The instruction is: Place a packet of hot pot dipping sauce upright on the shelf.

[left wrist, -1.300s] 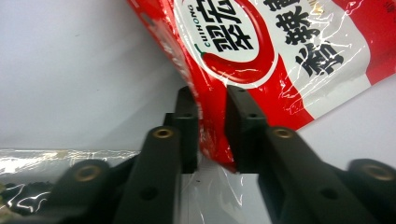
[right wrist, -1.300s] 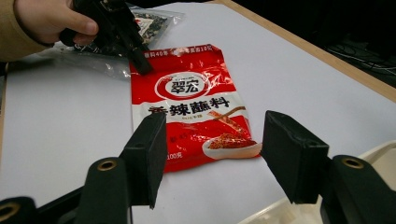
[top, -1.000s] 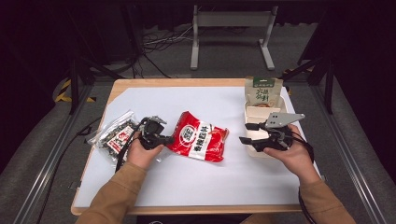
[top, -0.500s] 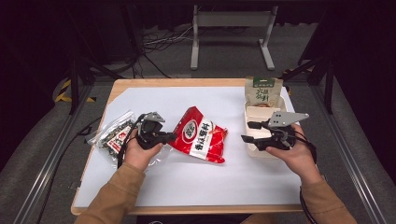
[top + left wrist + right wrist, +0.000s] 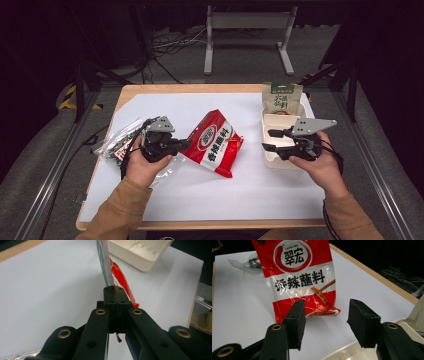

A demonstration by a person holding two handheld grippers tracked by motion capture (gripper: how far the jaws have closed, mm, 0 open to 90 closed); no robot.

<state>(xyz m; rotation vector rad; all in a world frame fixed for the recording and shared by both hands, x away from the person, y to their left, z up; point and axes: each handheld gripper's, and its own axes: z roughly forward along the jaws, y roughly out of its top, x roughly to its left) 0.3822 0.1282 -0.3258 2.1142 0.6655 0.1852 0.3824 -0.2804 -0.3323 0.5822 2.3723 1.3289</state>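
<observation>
because the left gripper (image 5: 184,144) pinches the red packet's (image 5: 214,143) edge at centre frame, it tilts toward the right gripper (image 5: 267,140), whose jaws, just closing, hold nothing.

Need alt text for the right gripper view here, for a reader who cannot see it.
A red and white seasoning packet stands tilted on the white table, its lower edge touching the surface. The right gripper faces it with its two black jaws apart and nothing between them. A cream tray sits just below the jaws.
</observation>
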